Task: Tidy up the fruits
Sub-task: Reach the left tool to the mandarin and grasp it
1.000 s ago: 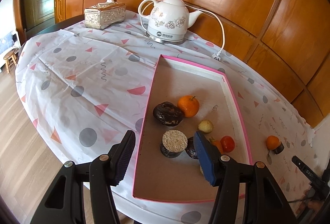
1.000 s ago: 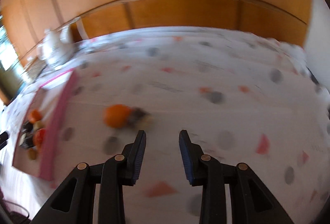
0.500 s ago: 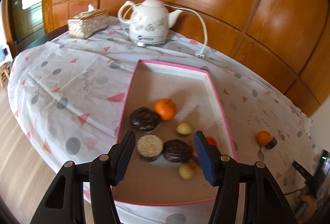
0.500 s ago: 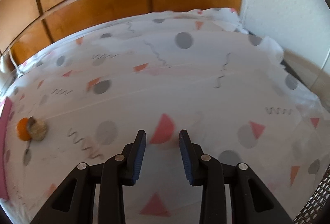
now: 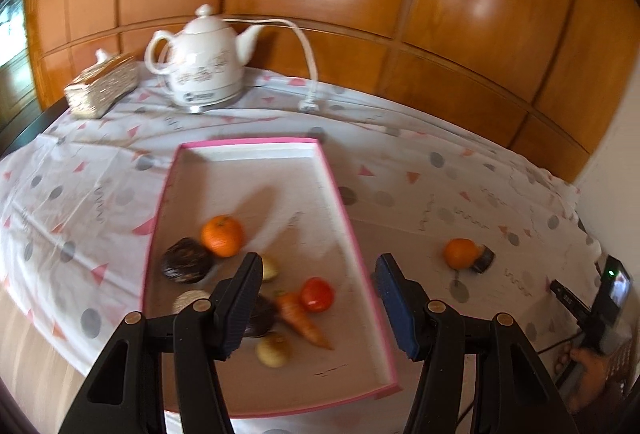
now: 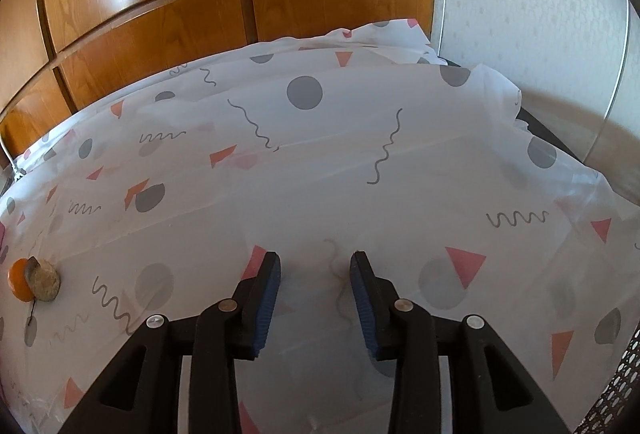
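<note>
A pink-rimmed tray (image 5: 352, 234) lies on the patterned tablecloth. In it are an orange (image 5: 222, 236), a tomato (image 5: 317, 294), a carrot (image 5: 302, 320), dark round fruits (image 5: 186, 266) and small pale fruits (image 5: 273, 350). My left gripper (image 5: 318, 308) is open and empty, above the tray's near end. A second orange (image 5: 460, 253) lies on the cloth right of the tray, touching a small dark, pale-faced piece (image 5: 484, 260). This orange also shows in the right wrist view (image 6: 18, 280) at far left. My right gripper (image 6: 315, 296) is open and empty over bare cloth.
A white kettle (image 5: 204, 62) with a cord and a tissue box (image 5: 102, 86) stand at the table's back. Wood panelling lines the wall behind. A hand holding the other gripper (image 5: 592, 338) shows at the right edge. A white wall and table edge (image 6: 560, 138) are to the right.
The left gripper has swung right, bringing the tomato, carrot and loose orange into clearer view. The right gripper has turned away to the right, so the loose orange slid to the left edge.
</note>
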### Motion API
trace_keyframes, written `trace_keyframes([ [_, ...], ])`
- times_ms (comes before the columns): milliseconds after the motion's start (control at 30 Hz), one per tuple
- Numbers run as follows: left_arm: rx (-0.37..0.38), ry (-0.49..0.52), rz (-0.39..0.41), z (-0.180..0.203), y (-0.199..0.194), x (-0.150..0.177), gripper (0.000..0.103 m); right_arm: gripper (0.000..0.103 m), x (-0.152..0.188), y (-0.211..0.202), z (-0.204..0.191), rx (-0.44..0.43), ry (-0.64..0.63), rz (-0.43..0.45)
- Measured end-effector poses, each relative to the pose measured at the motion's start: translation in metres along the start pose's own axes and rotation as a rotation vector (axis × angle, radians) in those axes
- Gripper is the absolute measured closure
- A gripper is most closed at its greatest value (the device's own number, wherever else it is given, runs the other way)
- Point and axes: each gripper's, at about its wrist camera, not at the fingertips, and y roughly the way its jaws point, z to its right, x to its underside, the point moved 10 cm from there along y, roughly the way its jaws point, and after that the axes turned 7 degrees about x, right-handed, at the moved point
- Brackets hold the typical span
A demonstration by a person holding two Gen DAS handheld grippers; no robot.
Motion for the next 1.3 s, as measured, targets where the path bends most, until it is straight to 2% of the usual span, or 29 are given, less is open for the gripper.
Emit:
trace_keyframes([
  [300, 0.092, 0.108, -0.056, 0.058, 0.03, -0.006, 0.044, 0.062, 0.001, 0.0, -0.002, -0.022, 0.012, 0.006],
  [633, 0.191, 0.178, -0.196, 0.12, 0.098, 0.006, 0.044, 0.053, 0.001, 0.0, -0.007, -0.043, 0.002, 0.008],
  [900, 0.23, 0.092, -0.291, 0.133, 0.149, 0.014, 0.045, 0.047, 0.001, 0.0, -0.01, -0.048, -0.012, 0.008],
  [1067, 0.25, 0.047, -0.317, 0.141, 0.17, 0.018, 0.045, 0.044, 0.001, 0.001, -0.012, -0.046, -0.024, 0.009],
  [1167, 0.279, 0.031, -0.3, 0.145, 0.174, 0.015, 0.046, 0.044, 0.001, 0.001, -0.012, -0.048, -0.023, 0.009],
  [1300, 0.31, 0.015, -0.3, 0.145, 0.175, 0.015, 0.056, 0.043, 0.001, 0.001, -0.012, -0.046, -0.024, 0.009],
])
